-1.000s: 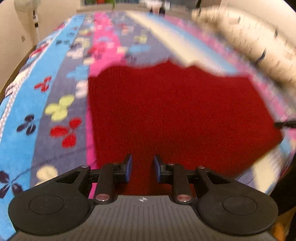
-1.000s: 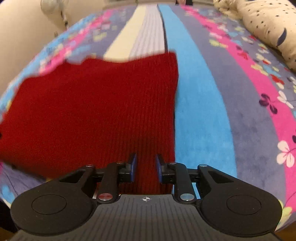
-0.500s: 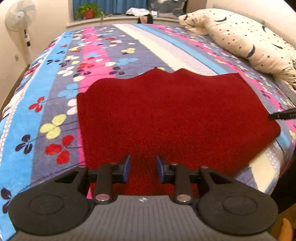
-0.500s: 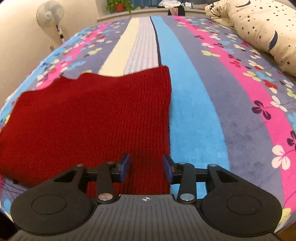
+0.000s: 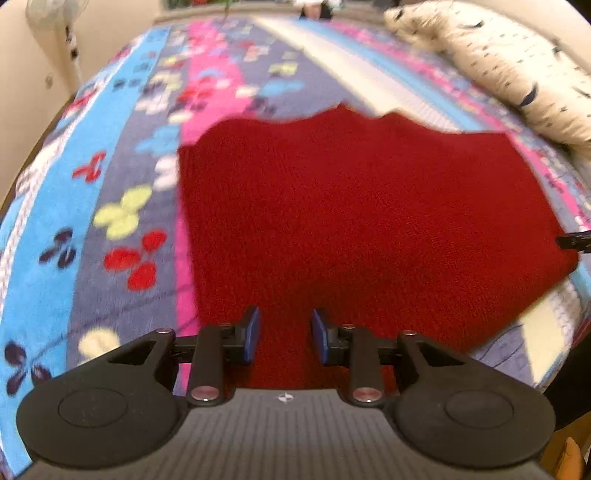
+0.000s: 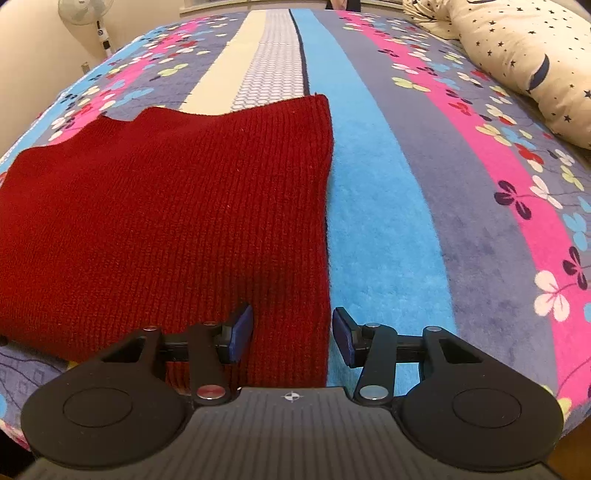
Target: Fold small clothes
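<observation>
A dark red knitted garment (image 5: 362, 221) lies flat on the striped flowered bedspread (image 5: 122, 206); it also shows in the right wrist view (image 6: 166, 221). My left gripper (image 5: 285, 334) is open and empty over the garment's near edge, close to its left side. My right gripper (image 6: 292, 334) is open wider and empty, straddling the garment's right edge near its near corner. A tip of the right gripper (image 5: 572, 242) shows at the garment's right corner in the left wrist view.
A cream pillow with dark stars (image 6: 524, 55) lies at the right of the bed; it also shows in the left wrist view (image 5: 517, 74). A standing fan (image 6: 88, 14) is by the wall at the far left. The bed's near edge is just below both grippers.
My right gripper's jaws have opened wider over the garment's right edge. My left gripper stays open and has shifted slightly; its view is now blurred. The garment lies as before.
</observation>
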Demonstrator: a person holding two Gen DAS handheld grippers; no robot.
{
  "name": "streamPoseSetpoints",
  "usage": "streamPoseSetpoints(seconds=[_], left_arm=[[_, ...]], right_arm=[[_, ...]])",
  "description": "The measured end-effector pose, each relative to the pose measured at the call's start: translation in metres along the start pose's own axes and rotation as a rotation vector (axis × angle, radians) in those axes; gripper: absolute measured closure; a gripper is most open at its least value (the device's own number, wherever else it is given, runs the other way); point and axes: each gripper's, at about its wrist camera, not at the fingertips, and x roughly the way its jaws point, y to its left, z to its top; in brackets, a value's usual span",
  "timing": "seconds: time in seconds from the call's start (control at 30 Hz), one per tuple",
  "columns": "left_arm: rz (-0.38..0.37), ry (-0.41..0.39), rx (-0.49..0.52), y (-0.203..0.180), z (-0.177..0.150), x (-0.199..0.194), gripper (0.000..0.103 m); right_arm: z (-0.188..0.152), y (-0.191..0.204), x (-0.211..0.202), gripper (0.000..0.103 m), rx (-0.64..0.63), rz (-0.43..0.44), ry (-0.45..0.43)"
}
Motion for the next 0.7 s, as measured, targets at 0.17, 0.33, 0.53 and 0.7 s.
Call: streamPoseSetpoints(seconds=[0.17, 0.33, 0.53, 0.7], left_arm=[[-0.018, -0.077, -0.129, 0.022, 0.004, -0.019, 0.061], [-0.023, -0.147, -0.330, 0.059, 0.001, -0.039, 0.056], [-0.012, -0.150, -0.406, 0.080, -0.001, -0.049, 0.056], [-0.007, -0.141, -0.427, 0.095, -0.008, -0.053, 0.056]], right_arm=[[-0.005, 0.012, -0.018, 0.051, 0.010, -0.116, -0.119], [-0.013, 0.051, -0.036, 0.066, -0.037, -0.156, -0.216], [-0.011, 0.115, -0.058, 0.090, -0.059, -0.022, -0.339], [-0.008, 0.189, -0.063, 0.086, -0.160, 0.149, -0.358]])
